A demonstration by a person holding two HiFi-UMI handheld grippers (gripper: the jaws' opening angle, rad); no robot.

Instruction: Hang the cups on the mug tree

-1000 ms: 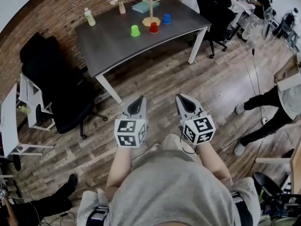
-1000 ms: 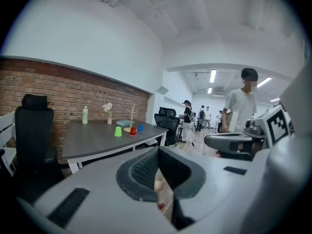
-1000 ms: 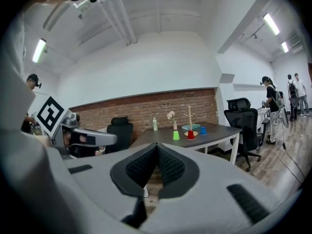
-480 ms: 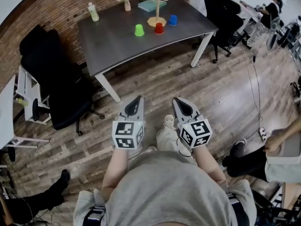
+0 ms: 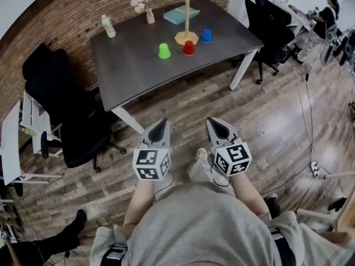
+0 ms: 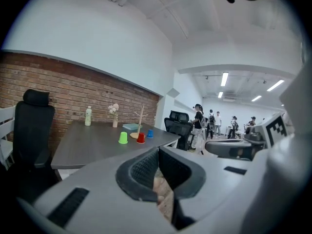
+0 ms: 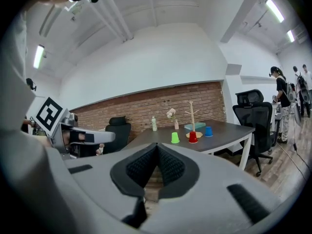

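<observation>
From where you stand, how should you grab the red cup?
Probably across its sides, coming from the near edge of the table. The red cup seems to stand upside down, narrower on top, and the mug tree stands close behind it, so the front is freer.

A wooden mug tree [image 5: 186, 37] stands upright on the far half of the dark bench [image 5: 133, 65]: a thin pole with short side pegs on a round, flat base. 3 small plastic cups sit upside down on the bench around it. The red cup [image 5: 189, 48] is just beside the base on the near side, the blue cup [image 5: 207, 35] is close on the right, and the green cup [image 5: 164, 51] is further off to the left.
</observation>
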